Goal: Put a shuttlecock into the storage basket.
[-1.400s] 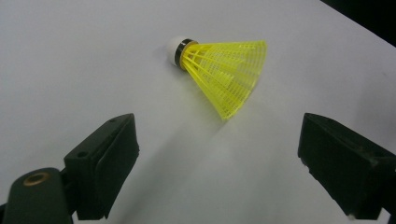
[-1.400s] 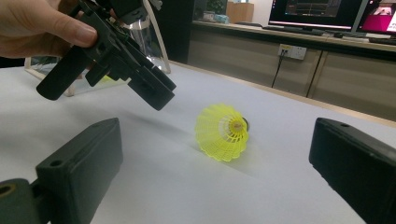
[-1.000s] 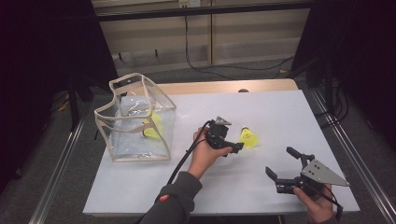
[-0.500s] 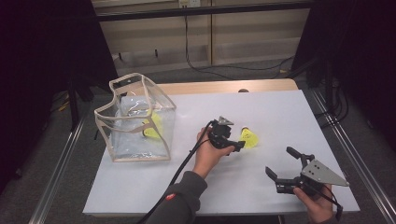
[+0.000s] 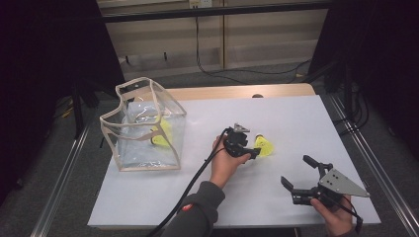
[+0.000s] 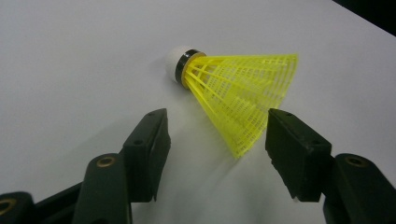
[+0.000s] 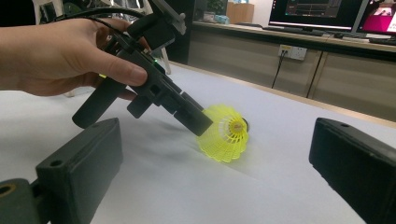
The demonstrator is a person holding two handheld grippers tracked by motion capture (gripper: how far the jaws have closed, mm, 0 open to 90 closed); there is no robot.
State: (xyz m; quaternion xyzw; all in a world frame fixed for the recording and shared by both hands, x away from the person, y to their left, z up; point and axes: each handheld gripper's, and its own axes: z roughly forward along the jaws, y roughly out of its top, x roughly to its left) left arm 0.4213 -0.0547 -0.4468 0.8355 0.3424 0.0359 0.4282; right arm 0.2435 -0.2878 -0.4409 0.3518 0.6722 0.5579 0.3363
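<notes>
The clear bag (image 5: pixel 143 129) stands open at the table's left, a yellow shuttlecock already inside. My left tongs (image 6: pixel 215 140) straddle the shuttlecock (image 6: pixel 238 100) lying mid-table; the jaws have just been closing around its skirt, not yet pinching, and sit narrower than a second ago. My right tongs (image 5: pixel 302 176) wait open, aside.

Open white table (image 5: pixel 296 123) around shuttlecock (image 5: pixel 264 147); clear bag (image 5: pixel 143 128) far left.

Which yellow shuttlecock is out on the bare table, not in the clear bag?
The shuttlecock lying on its side between the left gripper's jaws; the other shuttlecock sits inside the clear bag.
</notes>
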